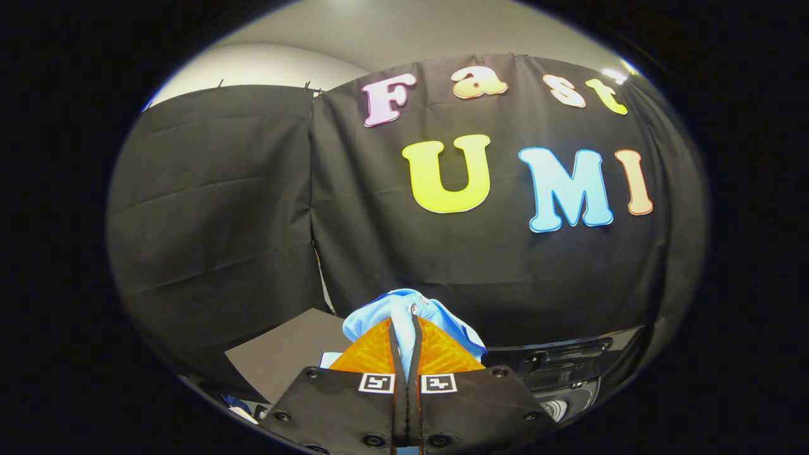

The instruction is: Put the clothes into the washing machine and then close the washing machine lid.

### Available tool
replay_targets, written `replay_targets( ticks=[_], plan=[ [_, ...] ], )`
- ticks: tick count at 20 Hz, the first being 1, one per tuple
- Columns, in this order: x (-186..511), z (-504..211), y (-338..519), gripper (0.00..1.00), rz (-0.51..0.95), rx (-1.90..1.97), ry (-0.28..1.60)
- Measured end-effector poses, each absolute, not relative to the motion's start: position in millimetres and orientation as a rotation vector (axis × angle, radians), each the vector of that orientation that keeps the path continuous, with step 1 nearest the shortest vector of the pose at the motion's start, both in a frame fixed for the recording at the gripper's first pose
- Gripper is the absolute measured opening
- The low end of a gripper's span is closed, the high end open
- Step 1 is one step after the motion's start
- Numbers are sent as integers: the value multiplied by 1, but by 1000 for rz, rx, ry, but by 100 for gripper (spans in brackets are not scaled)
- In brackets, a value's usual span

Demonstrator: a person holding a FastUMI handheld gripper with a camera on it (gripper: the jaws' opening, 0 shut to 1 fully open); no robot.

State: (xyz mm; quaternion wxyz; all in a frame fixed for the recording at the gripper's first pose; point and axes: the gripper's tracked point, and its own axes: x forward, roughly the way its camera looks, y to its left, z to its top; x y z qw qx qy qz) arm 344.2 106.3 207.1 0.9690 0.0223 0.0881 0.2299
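Observation:
My gripper (404, 328) is shut on a light blue garment (385, 309), with a thin fold of the cloth pinched between the two orange fingers (373, 354). The rest of the cloth bunches up above and to either side of the fingertips, and a small snap button shows on it. The garment is held up in the air. Below and to the right of the fingers I see part of the dark washing machine (556, 373), with a black rim and a ribbed round part at its lower edge.
A flat grey panel (284, 354) lies to the left of the fingers. Bits of white and blue cloth (243, 407) show below the panel, beside the gripper body. The black booth cloth hangs close behind everything.

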Motion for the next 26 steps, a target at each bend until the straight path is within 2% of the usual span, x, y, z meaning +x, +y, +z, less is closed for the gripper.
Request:
replay_targets(
  ticks=[11,26],
  plan=[
    [356,208,24,1,343,60,157],
    [365,170,-61,2,236,48,203]
  ],
)
